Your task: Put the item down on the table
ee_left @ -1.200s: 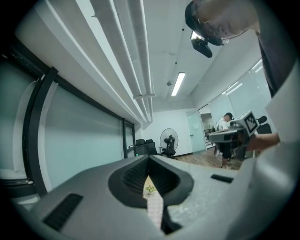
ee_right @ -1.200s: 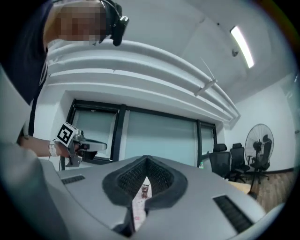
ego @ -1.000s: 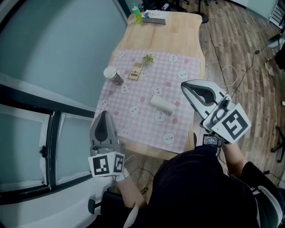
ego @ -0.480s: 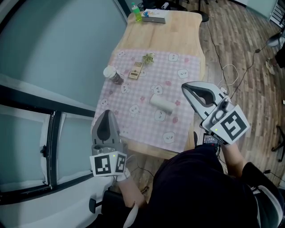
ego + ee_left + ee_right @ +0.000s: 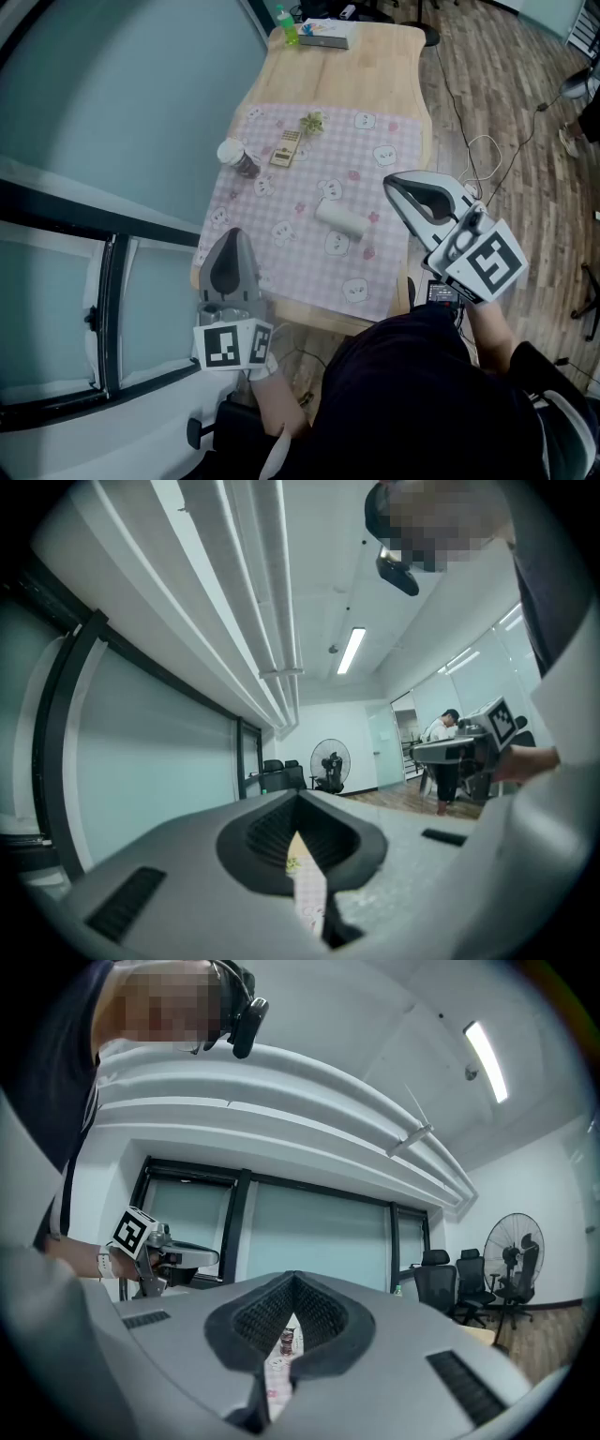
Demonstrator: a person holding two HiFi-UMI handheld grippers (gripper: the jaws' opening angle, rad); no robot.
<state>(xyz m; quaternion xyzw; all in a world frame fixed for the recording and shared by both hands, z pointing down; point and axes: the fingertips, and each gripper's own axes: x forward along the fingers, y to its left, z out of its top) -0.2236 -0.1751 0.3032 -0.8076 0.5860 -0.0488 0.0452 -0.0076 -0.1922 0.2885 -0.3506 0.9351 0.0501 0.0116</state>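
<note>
My left gripper (image 5: pixel 232 232) hovers over the near left corner of the table, jaws shut and empty. My right gripper (image 5: pixel 388 181) hangs over the table's right edge, also shut with nothing in it. Between them a white roll (image 5: pixel 342 219) lies on its side on the pink checked cloth (image 5: pixel 309 272), apart from both grippers. In the left gripper view the jaws (image 5: pixel 298 795) meet in a thin slit, with only cloth showing behind. The right gripper view shows its jaws (image 5: pixel 293 1277) pressed together too, and the left gripper (image 5: pixel 159 1256) off to the left.
Farther back on the cloth stand a lidded jar (image 5: pixel 239 158), a small wooden piece (image 5: pixel 286 149) and a little plant (image 5: pixel 312 123). A green bottle (image 5: pixel 287 26) and a flat box (image 5: pixel 324 38) sit at the far end of the wooden table (image 5: pixel 375 84). A glass wall runs along the left.
My left gripper has drifted slightly right and toward me. The right gripper has barely moved. Both stay shut.
</note>
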